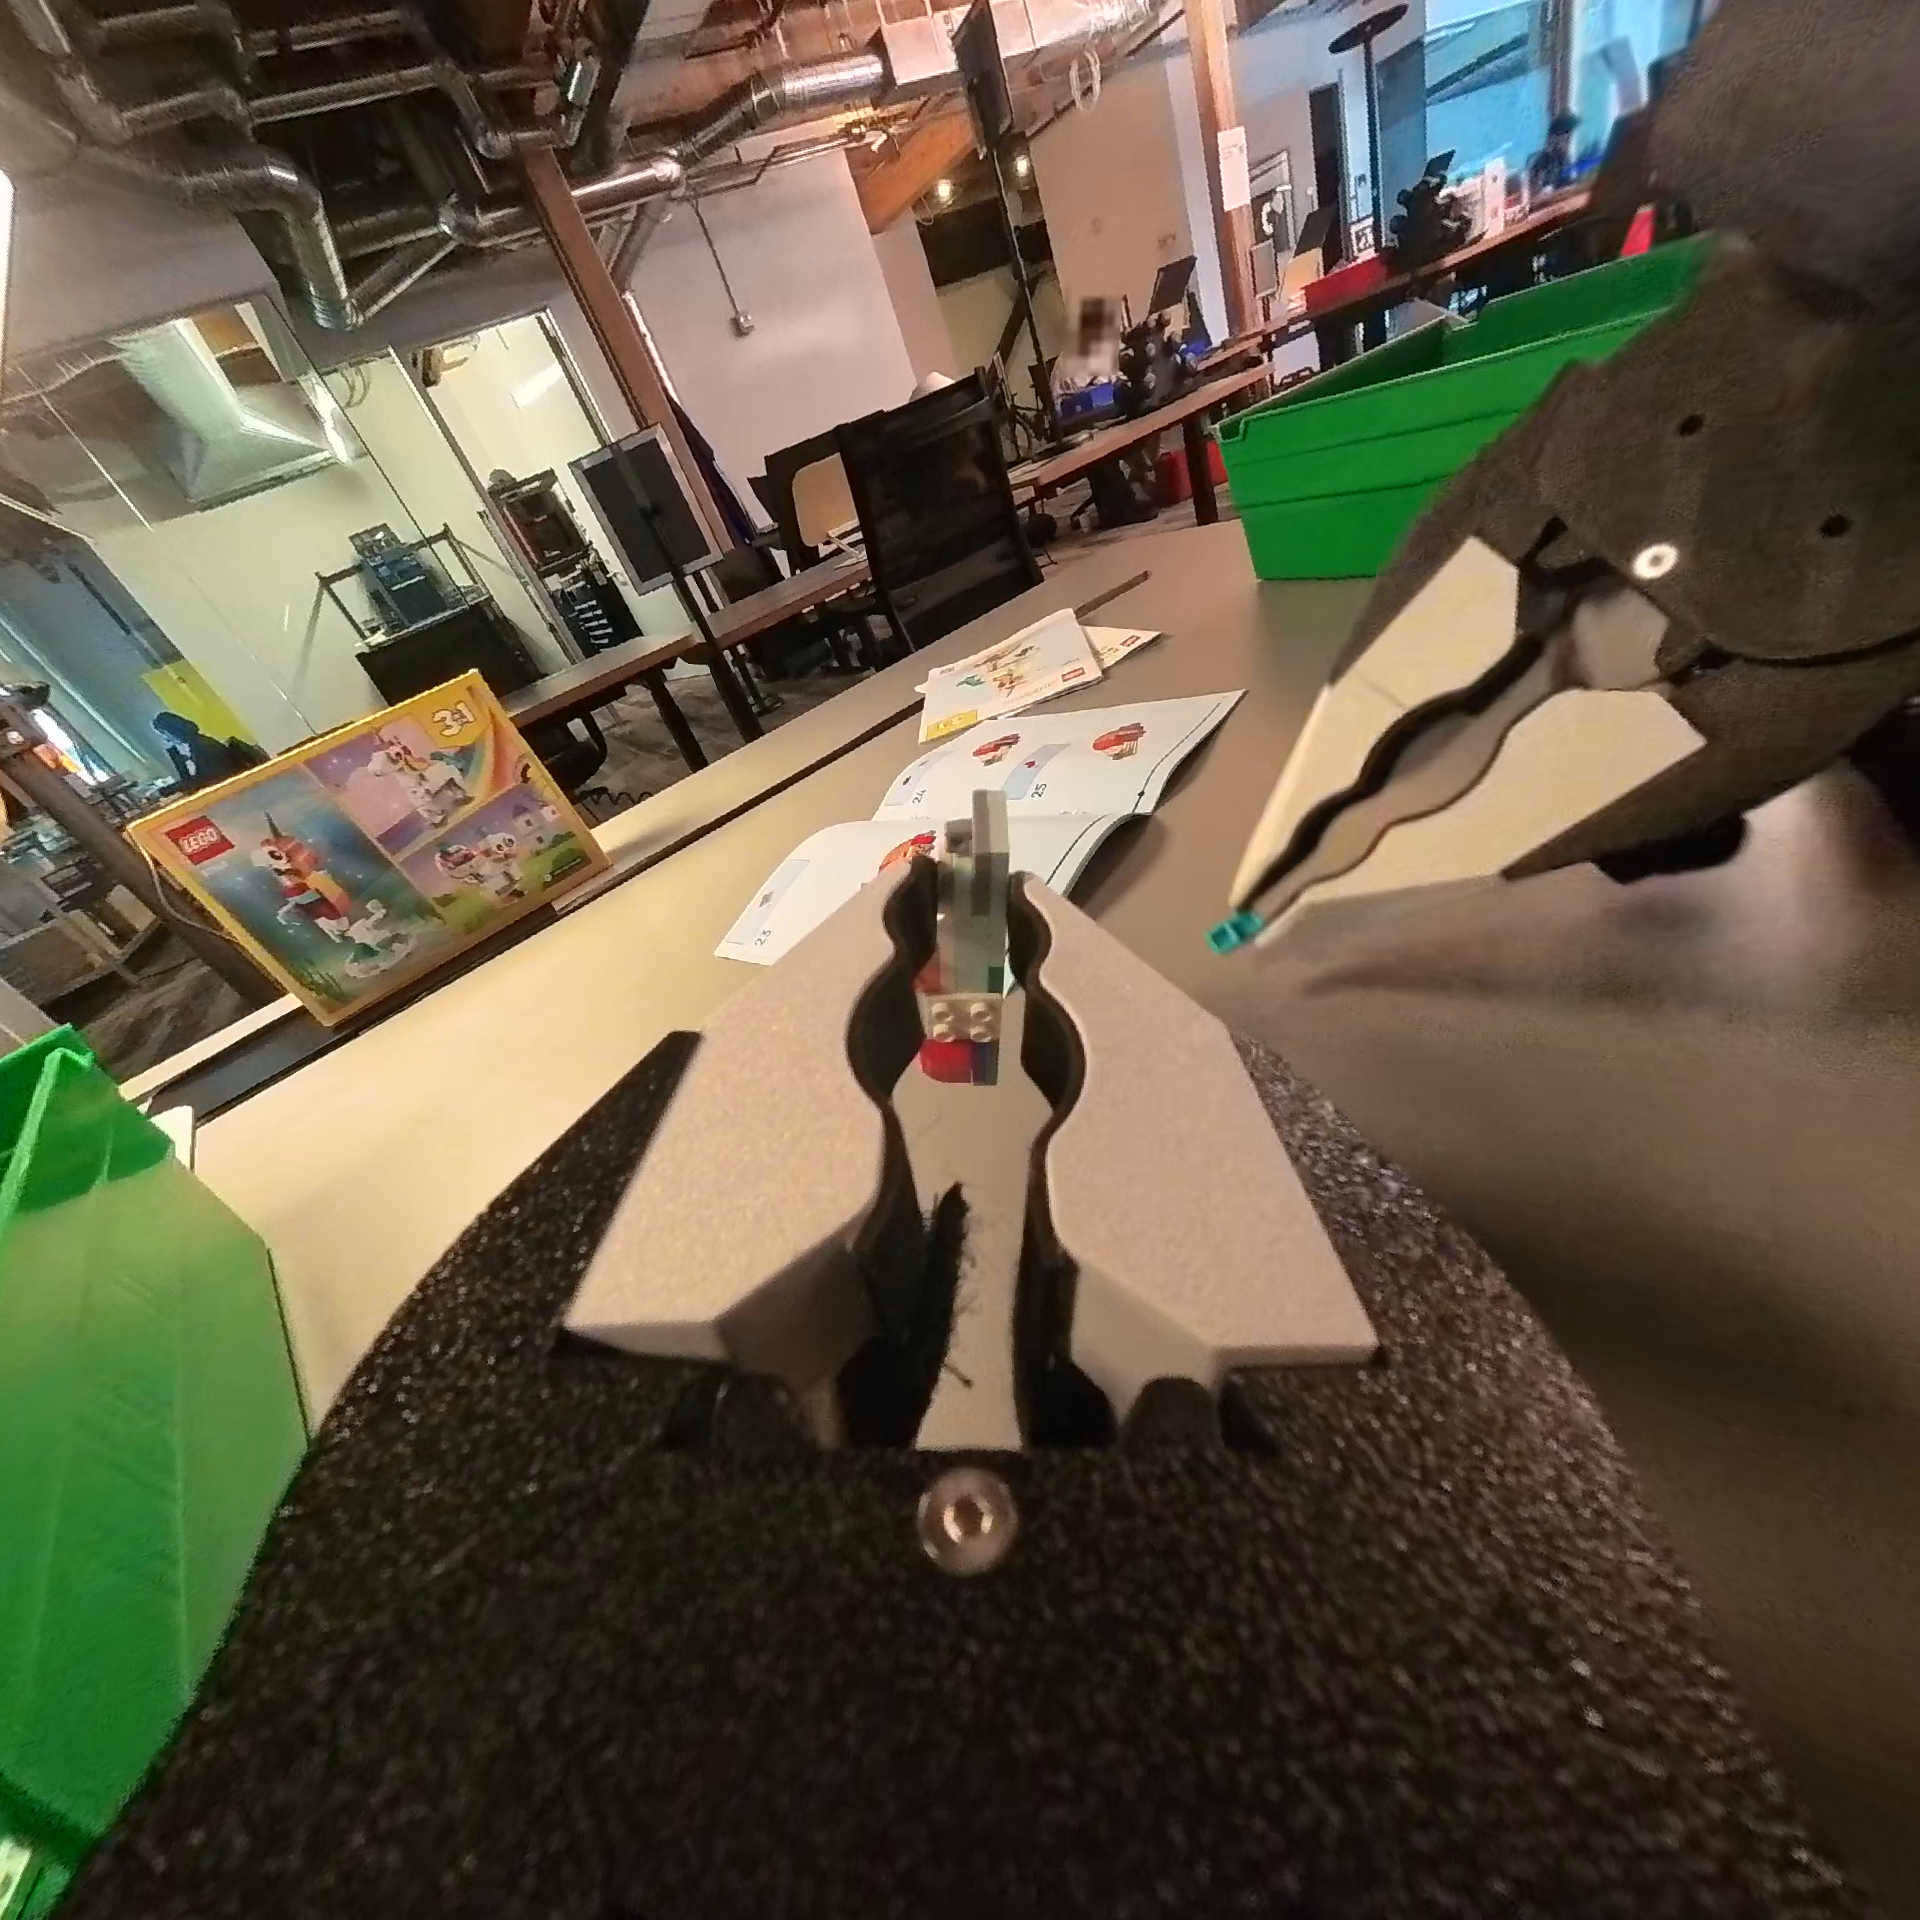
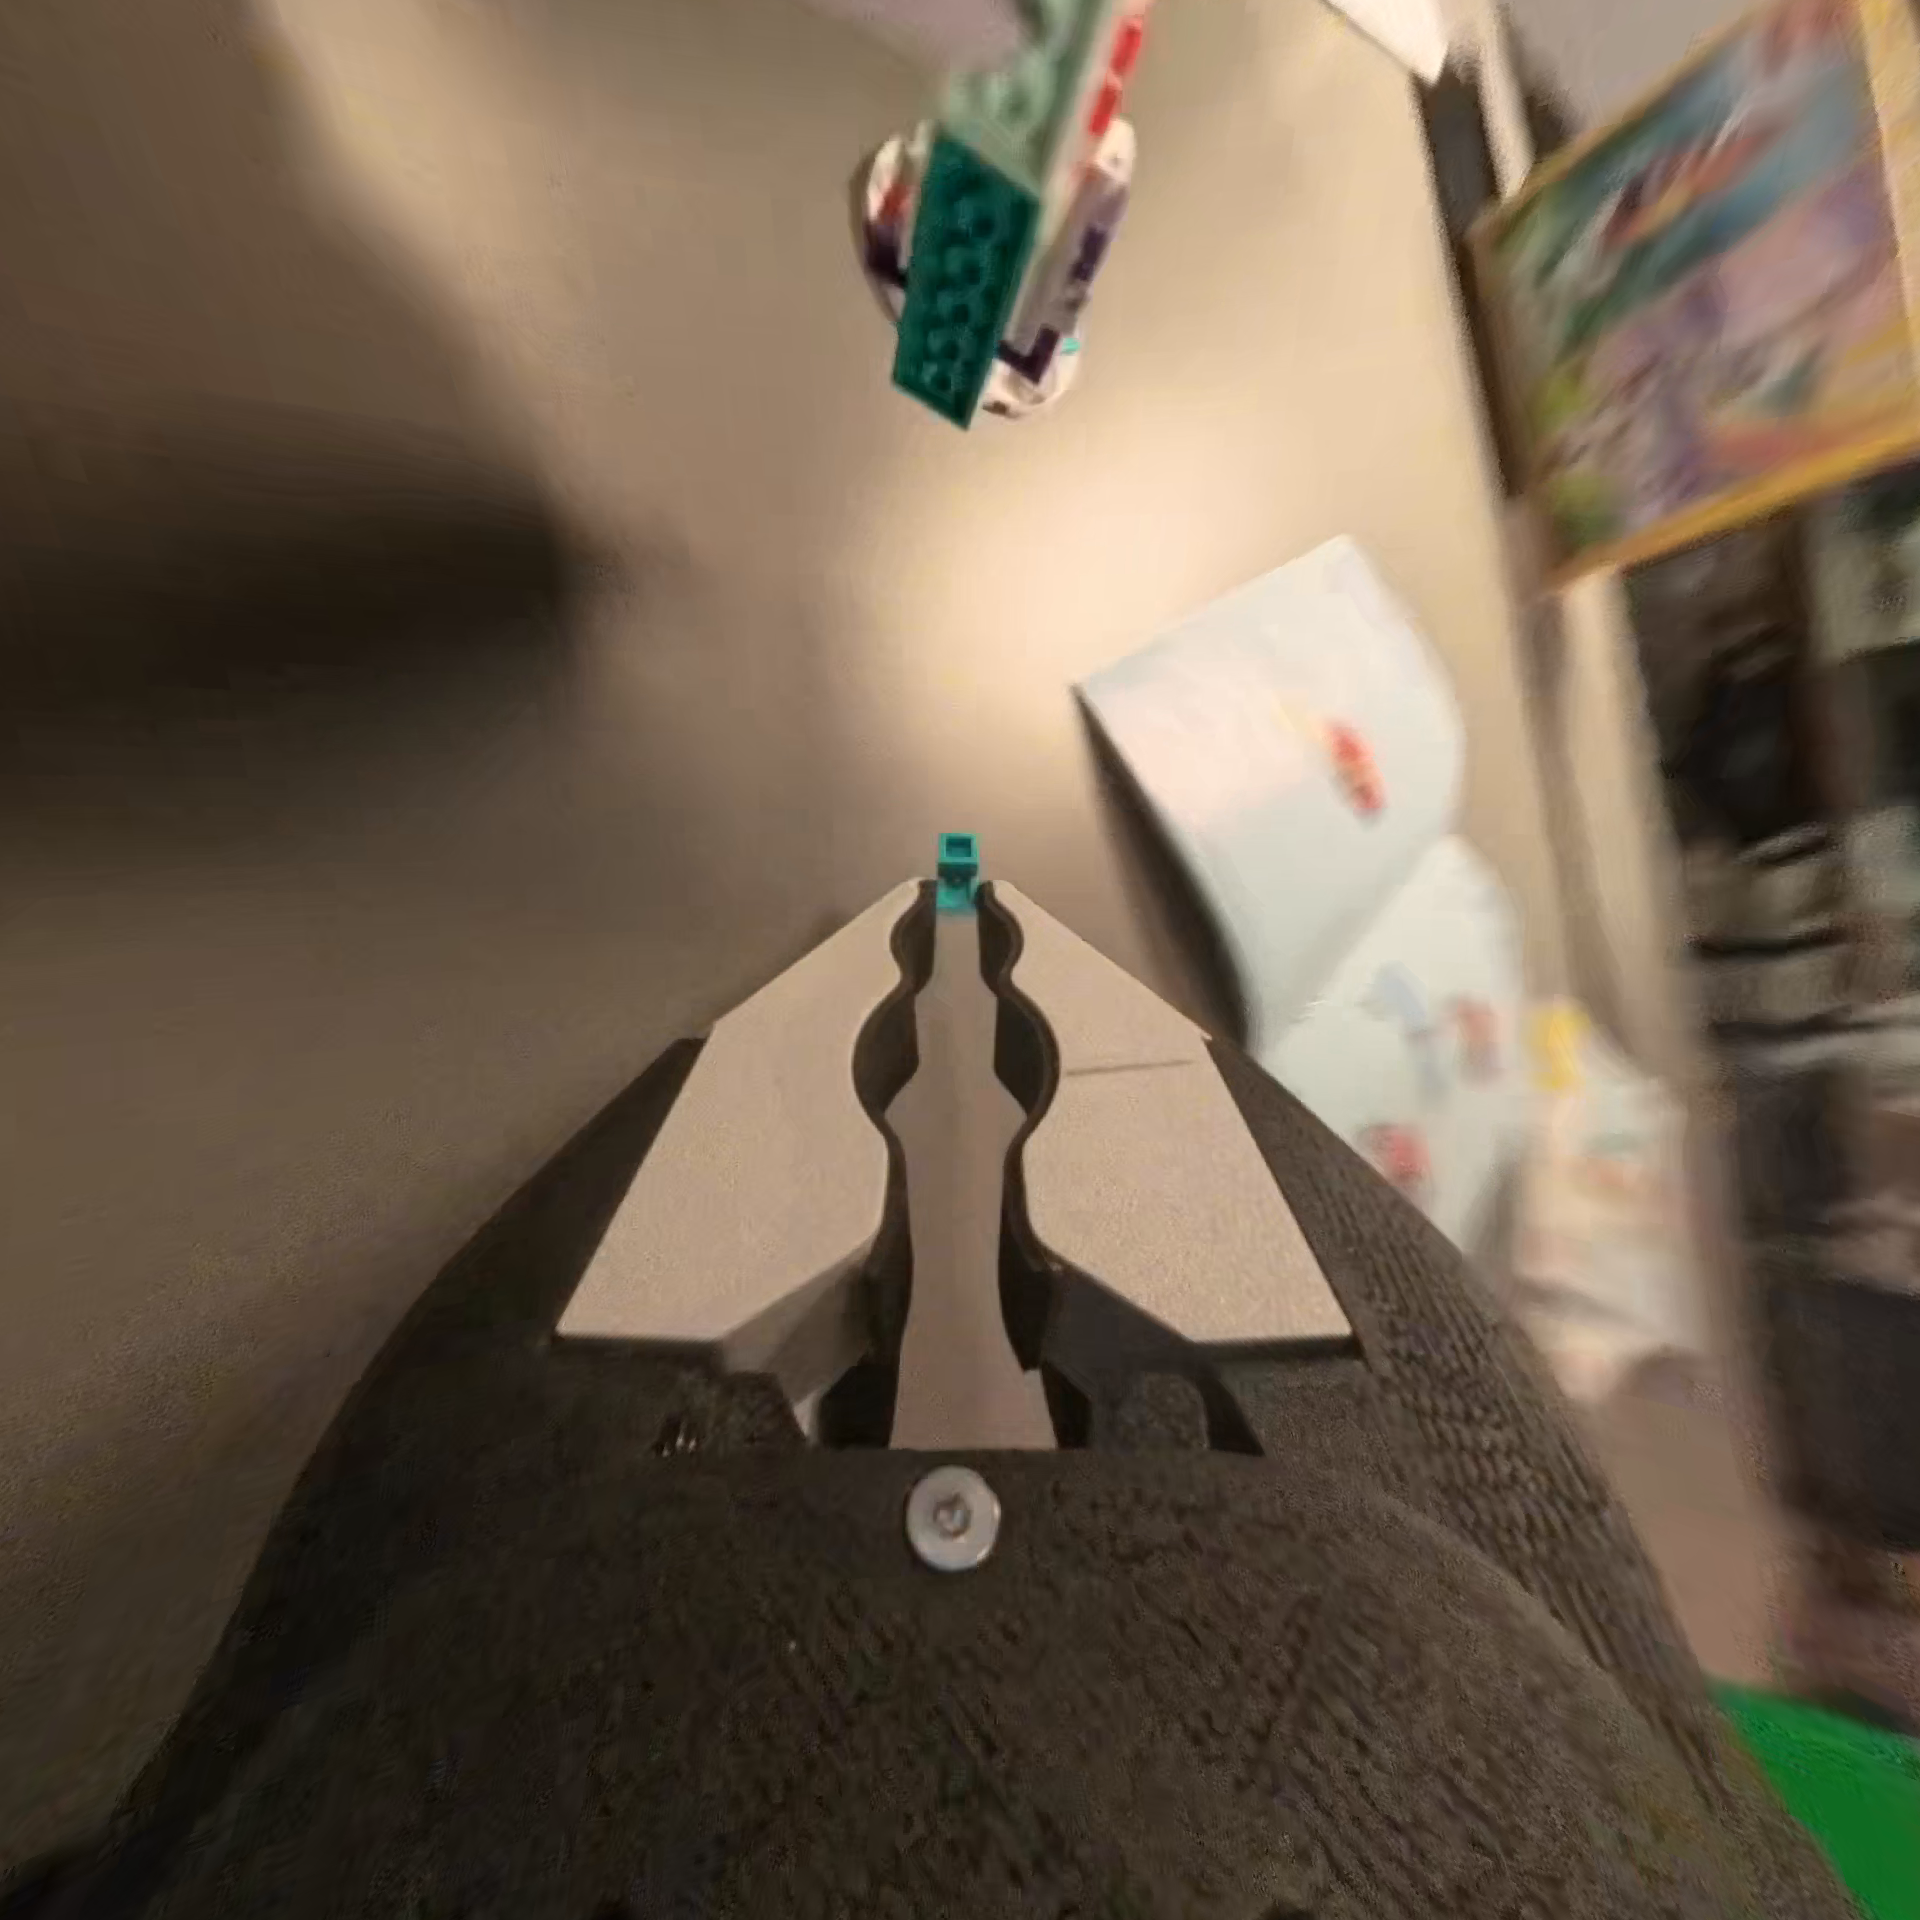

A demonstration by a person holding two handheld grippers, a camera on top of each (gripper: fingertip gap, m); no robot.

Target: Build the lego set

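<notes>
My left gripper is shut on a partly built lego model of pale green, grey, white and red bricks, held above the table. The model also shows in the right wrist view, its dark green plate facing the camera, blurred. My right gripper is shut on a tiny teal brick pinched at its fingertips. In the left wrist view the right gripper hangs to the right of the model, with the teal brick at its tip, apart from the model.
An open instruction booklet lies on the grey table, with more leaflets behind it. The lego box stands at the table's far left edge. Green bins sit at the back right and the near left. Tip to tip, the grippers are about 12 cm apart.
</notes>
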